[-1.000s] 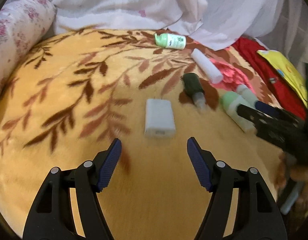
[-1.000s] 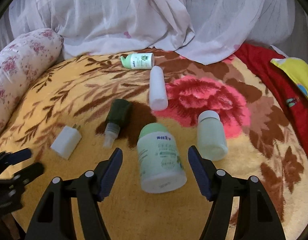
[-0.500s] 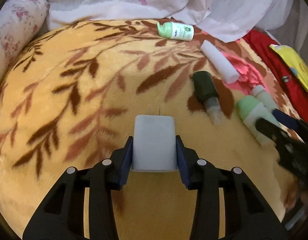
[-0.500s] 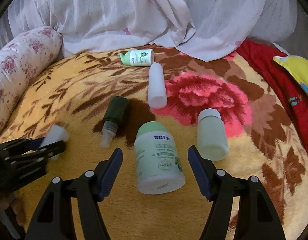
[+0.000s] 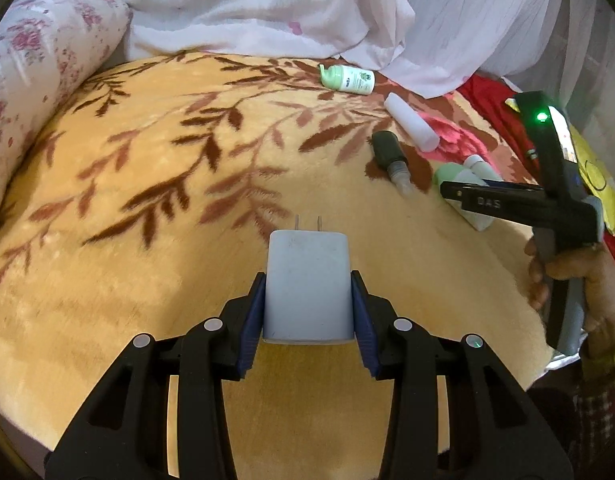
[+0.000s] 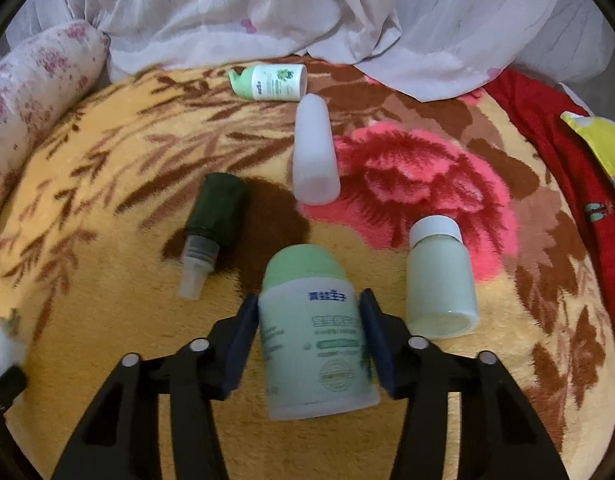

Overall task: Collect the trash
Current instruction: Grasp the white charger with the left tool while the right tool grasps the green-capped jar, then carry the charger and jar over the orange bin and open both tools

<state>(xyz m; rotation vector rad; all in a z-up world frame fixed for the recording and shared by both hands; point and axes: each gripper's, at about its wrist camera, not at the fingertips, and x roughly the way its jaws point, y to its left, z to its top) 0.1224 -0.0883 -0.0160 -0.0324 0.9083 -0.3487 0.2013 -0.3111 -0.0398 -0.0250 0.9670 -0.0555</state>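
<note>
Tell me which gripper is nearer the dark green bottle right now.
Right. The right gripper is closing around the green-capped bottle lying just beside the dark green bottle. The left gripper is clamped on the white charger, farther off across the blanket.

Plush blanket [image 6: 107, 184], matt plastic bottle [image 6: 315, 336]

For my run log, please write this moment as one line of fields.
left gripper: shut on charger | right gripper: jaws closing around green-capped bottle | bottle lying on blanket
</note>
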